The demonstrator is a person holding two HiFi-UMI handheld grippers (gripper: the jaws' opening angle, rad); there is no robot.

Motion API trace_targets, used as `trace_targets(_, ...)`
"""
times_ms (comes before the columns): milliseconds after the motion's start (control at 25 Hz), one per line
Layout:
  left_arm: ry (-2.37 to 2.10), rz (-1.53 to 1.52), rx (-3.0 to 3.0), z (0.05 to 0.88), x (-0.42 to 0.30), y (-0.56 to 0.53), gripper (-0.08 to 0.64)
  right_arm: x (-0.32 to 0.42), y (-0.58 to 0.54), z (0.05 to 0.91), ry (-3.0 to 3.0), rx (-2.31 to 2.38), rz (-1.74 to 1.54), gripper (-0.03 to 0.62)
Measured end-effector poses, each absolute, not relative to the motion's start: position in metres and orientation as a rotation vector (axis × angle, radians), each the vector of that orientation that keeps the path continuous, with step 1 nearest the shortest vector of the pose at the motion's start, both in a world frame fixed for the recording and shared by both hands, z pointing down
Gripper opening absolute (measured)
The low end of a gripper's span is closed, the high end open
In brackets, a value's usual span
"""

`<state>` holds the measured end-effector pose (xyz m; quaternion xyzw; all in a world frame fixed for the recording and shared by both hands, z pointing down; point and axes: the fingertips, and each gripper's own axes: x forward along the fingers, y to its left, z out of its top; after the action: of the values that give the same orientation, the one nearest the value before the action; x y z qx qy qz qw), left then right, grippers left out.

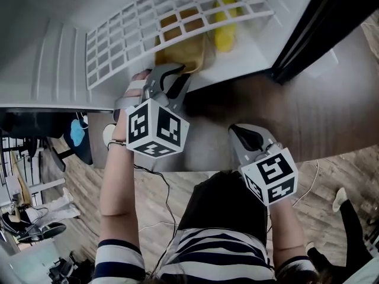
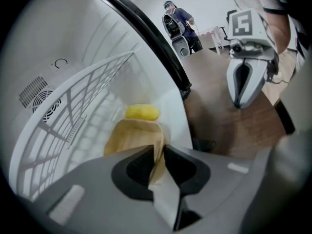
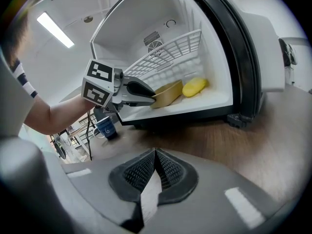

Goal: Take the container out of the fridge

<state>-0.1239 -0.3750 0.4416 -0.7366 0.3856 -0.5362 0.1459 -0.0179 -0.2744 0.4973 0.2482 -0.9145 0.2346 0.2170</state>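
A tan shallow container (image 1: 185, 52) lies on the floor of the open fridge (image 1: 249, 58), under a white wire shelf (image 1: 148, 28). My left gripper (image 1: 177, 71) reaches in at the fridge's front edge and is shut on the container's near rim. In the left gripper view the rim of the container (image 2: 134, 135) is pinched between the two dark pads (image 2: 134, 172). My right gripper (image 1: 238, 130) hovers outside over the wooden table (image 1: 331, 99), shut with nothing in it. The right gripper view shows the left gripper (image 3: 152, 95) holding the container (image 3: 170, 92).
A yellow rounded object (image 1: 225, 34) lies just behind the container, also seen as the yellow object (image 3: 195, 87). The fridge's dark door frame (image 1: 302, 28) stands at the right. A blue mug (image 3: 105, 127) sits on the table left of the fridge.
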Motion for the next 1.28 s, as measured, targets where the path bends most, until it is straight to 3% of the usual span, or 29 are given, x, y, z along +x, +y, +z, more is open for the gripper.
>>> trace_targets(1280,0.89,-1.505,-2.198,0.413,-0.101,-0.208,0.0,-0.012,-0.191,0.433,-2.519,0.881,0.615,-0.002)
